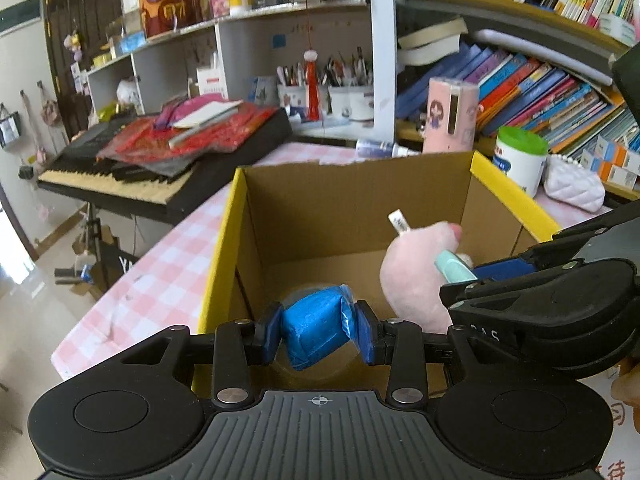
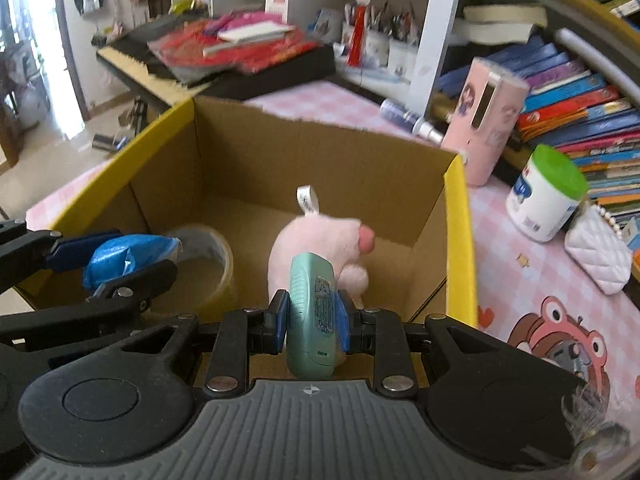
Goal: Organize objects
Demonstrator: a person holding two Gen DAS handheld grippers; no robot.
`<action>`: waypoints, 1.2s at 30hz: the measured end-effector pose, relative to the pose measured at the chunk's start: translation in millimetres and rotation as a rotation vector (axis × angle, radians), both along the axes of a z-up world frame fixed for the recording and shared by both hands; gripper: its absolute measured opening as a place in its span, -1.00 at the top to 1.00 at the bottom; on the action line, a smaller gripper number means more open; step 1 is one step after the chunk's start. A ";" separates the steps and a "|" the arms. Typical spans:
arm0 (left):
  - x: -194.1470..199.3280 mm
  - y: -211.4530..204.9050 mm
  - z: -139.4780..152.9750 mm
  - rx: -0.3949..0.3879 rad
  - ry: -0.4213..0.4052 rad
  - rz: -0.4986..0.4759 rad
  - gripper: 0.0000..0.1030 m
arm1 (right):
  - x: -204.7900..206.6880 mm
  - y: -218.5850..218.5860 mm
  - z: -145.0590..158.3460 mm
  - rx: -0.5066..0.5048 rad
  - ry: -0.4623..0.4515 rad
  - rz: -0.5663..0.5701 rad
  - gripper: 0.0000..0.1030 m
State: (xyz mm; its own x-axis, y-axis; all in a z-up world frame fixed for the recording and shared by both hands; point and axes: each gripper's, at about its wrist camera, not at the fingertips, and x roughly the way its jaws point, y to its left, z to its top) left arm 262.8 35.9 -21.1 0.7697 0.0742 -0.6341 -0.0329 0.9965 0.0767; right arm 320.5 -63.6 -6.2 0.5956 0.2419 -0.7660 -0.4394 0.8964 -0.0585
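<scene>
An open cardboard box (image 1: 224, 240) with yellow outer sides stands on the pink checked tablecloth. A pink plush toy (image 1: 416, 272) lies inside it, also seen in the right wrist view (image 2: 316, 236). Beside the toy lies a clear tape roll (image 2: 208, 268). My left gripper (image 1: 316, 336) is shut on a blue wrapped packet (image 1: 312, 320) over the box's near left corner. My right gripper (image 2: 312, 320) is shut on a mint-green handheld gadget (image 2: 312, 312), held over the box just in front of the plush toy. The two grippers are close side by side.
Behind the box stand a pink cylinder case (image 2: 484, 120), a white jar with a green lid (image 2: 544, 196), a white quilted purse (image 2: 600, 256) and a spray bottle (image 2: 408, 120). A cluttered keyboard (image 1: 132, 168) sits at the left, with bookshelves (image 1: 560, 92) at the right.
</scene>
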 end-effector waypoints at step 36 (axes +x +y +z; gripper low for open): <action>-73.5 11.8 35.3 -0.089 -0.194 0.171 -0.72 | -66.4 -16.7 40.6 0.034 -0.256 -0.371 -0.68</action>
State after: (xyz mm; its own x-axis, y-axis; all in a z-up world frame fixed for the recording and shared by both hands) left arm 189.3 47.7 14.2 0.8583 0.1641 -0.4862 -0.2068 0.9778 -0.0350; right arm 254.1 -80.2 34.4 0.8161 -0.0012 -0.5779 -0.0630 0.9939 -0.0910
